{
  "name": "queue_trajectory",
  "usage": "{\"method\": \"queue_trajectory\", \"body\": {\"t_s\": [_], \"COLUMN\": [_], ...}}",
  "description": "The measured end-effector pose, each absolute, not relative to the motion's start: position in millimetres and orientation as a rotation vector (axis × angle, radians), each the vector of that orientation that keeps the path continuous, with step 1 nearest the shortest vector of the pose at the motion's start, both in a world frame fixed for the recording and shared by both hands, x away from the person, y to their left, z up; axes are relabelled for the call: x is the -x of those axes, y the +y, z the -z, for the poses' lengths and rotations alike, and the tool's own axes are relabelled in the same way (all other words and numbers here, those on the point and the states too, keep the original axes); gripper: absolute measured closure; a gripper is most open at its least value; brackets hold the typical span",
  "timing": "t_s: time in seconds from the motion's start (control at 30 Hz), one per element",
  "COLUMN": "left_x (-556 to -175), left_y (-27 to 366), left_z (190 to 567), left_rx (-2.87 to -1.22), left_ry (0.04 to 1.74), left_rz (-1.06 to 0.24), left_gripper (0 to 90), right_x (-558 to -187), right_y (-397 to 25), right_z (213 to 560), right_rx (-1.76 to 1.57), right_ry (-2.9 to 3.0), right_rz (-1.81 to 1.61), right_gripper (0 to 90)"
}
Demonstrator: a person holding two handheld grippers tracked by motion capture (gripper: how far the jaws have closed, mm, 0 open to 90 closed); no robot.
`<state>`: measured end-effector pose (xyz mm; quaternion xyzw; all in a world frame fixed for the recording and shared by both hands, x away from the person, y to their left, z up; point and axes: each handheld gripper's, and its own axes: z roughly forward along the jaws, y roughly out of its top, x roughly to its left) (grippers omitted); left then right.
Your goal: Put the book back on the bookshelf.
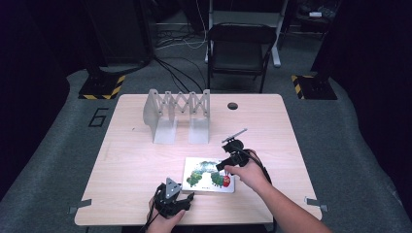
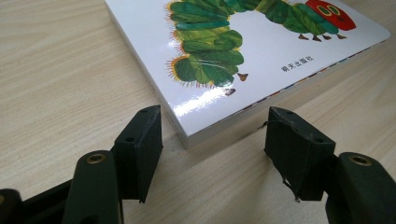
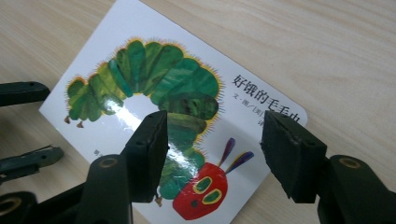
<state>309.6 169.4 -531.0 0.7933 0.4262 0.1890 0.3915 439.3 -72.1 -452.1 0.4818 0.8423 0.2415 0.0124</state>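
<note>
Two grippers are near a board book (image 1: 209, 174) with a green caterpillar on its white cover. The book lies flat on the wooden table (image 1: 131, 160), close to the person's edge. Part of the book is cut off at the top of the left gripper view, and the small print on the cover is hard to read. In the right gripper view a black jaw covers some of the caterpillar's body. The left gripper (image 1: 187, 198) sits low by the table edge, just beside the book's near left corner. A hand holds it from below, and its jaws are spread wide with that corner between them, not touching. The right gripper (image 1: 222, 166) hangs over the right side of the book, by the caterpillar's red head. The right hand (image 1: 248, 171) reaches in from the bottom with the forearm slanting across the table. Its jaws are spread apart too and hold nothing. Farther back stands a grey folding rack (image 1: 177, 114) with nothing in its slots. A black chair (image 1: 240, 48) stands behind the table.
</note>
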Motion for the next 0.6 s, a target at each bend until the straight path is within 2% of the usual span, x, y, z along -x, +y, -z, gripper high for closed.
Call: {"method": "queue_trajectory", "body": {"t_s": [0.6], "left_x": [-320], "left_y": [165], "left_z": [528], "left_rx": [-2.093], "left_ry": [1.026], "left_rz": [-0.454], "left_gripper": [28.5], "right_x": [-469], "right_y": [-86], "right_z": [483], "right_rx": [-1.619], "right_ry": [2.589], "right_rz": [-0.678], "right_gripper": [37.1]}}
